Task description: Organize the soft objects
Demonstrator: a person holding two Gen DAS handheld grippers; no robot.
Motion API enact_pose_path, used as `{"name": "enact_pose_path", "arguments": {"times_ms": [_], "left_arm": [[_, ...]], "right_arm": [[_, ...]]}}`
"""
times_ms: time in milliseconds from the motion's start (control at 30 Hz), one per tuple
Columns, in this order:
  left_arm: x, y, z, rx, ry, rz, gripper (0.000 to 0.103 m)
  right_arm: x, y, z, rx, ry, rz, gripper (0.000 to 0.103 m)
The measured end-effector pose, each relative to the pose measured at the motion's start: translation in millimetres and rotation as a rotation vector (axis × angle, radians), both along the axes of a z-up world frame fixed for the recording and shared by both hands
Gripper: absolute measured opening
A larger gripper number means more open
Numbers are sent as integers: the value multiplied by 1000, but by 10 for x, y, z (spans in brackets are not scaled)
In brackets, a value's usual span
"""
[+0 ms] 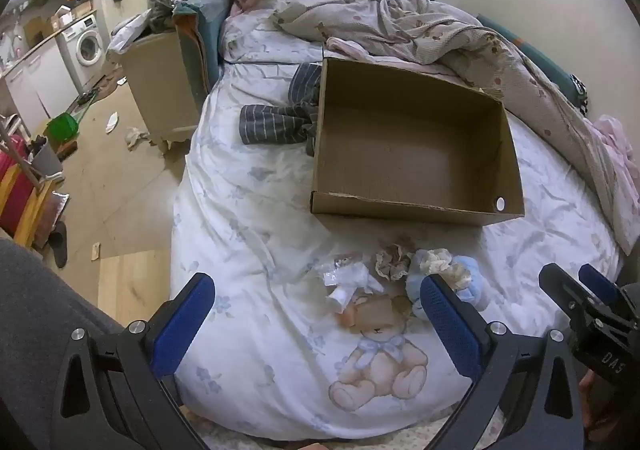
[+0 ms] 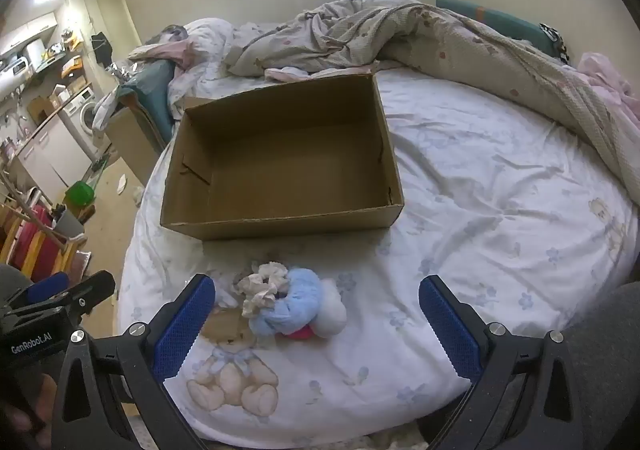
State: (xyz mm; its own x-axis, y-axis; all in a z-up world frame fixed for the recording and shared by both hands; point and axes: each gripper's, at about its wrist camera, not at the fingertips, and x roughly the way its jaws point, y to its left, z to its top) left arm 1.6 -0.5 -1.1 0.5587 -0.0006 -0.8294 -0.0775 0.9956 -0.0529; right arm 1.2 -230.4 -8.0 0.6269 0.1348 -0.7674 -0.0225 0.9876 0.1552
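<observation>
A small heap of soft things lies on the bed, just in front of an open cardboard box (image 2: 280,154) that holds nothing I can see. In the right wrist view the heap shows a fluffy blue scrunchie (image 2: 294,300), a cream lace scrunchie (image 2: 262,286) touching its left side, a white puff (image 2: 332,308) on its right, and a bit of pink (image 2: 301,333) tucked underneath. The left wrist view adds a beige lace scrunchie (image 1: 394,256) and a crumpled clear packet (image 1: 346,278) beside them. All of it rests on the white bedsheet (image 2: 480,210) printed with bears and flowers, with a rumpled quilt (image 2: 400,34) behind the box. My right tool (image 2: 316,318) hangs above the heap with its blue pads spread wide, holding nothing; my left tool (image 1: 320,314) is equally wide and empty, nearer the packet. I judge that sorting has not yet started. The next move, I think, calls for lowering one tool onto a single scrunchie, closing gently, and carrying it into the box.
</observation>
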Motion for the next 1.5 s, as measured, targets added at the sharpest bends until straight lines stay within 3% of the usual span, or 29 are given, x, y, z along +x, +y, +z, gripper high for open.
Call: {"name": "enact_pose_path", "arguments": {"times_ms": [1500], "left_arm": [[-45,2,-38,5,-12,-2,103]], "right_arm": [[8,-4,-27,-20,15,-1,103]]}}
